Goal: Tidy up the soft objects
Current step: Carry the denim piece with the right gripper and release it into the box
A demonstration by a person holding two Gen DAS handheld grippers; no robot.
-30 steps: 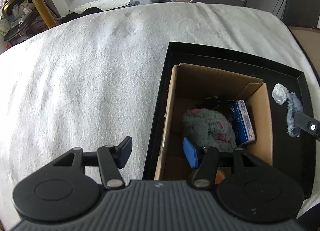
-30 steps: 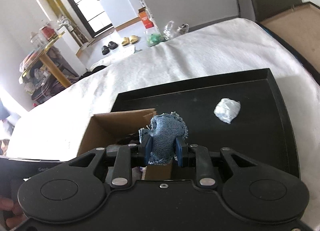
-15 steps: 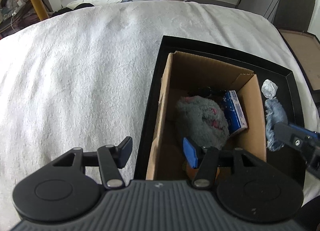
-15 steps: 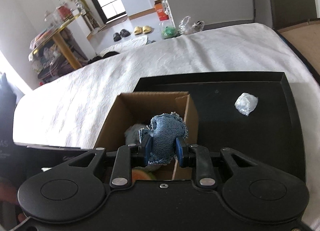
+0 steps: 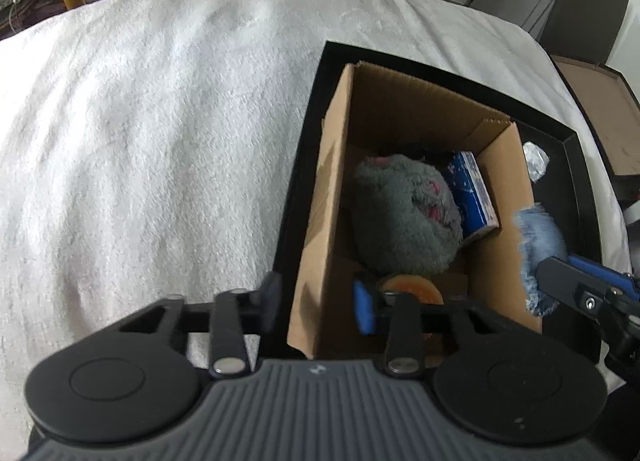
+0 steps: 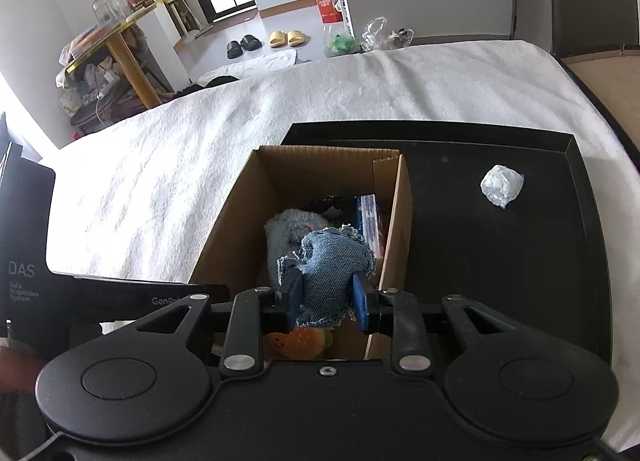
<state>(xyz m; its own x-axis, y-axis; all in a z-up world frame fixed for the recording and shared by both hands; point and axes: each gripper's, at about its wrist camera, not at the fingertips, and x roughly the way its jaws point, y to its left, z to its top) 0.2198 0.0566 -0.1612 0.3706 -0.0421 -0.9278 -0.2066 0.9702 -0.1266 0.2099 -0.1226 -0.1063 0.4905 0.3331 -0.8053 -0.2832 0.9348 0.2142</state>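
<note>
My right gripper (image 6: 326, 298) is shut on a frayed denim piece (image 6: 332, 261) and holds it above the open cardboard box (image 6: 402, 197), over its right side. In the left wrist view the denim piece (image 5: 538, 237) hangs at the box's (image 5: 332, 197) right wall. The box holds a grey plush toy (image 5: 404, 217), a blue and white packet (image 5: 472, 189) and an orange soft toy (image 5: 412, 287). My left gripper (image 5: 316, 299) is open and empty, its fingers straddling the box's near left wall. A crumpled white wad (image 6: 502, 185) lies on the black tray (image 6: 520, 261).
The tray sits on a white towel-covered surface (image 5: 152, 133). A brown board (image 6: 608, 77) lies beyond the far right edge. A black device labelled DAS (image 6: 24, 245) is at the left. Slippers (image 6: 286, 37) and bags lie on the floor behind.
My right gripper has carried the denim piece left, from above the tray to above the box. My left gripper has moved closer to the box.
</note>
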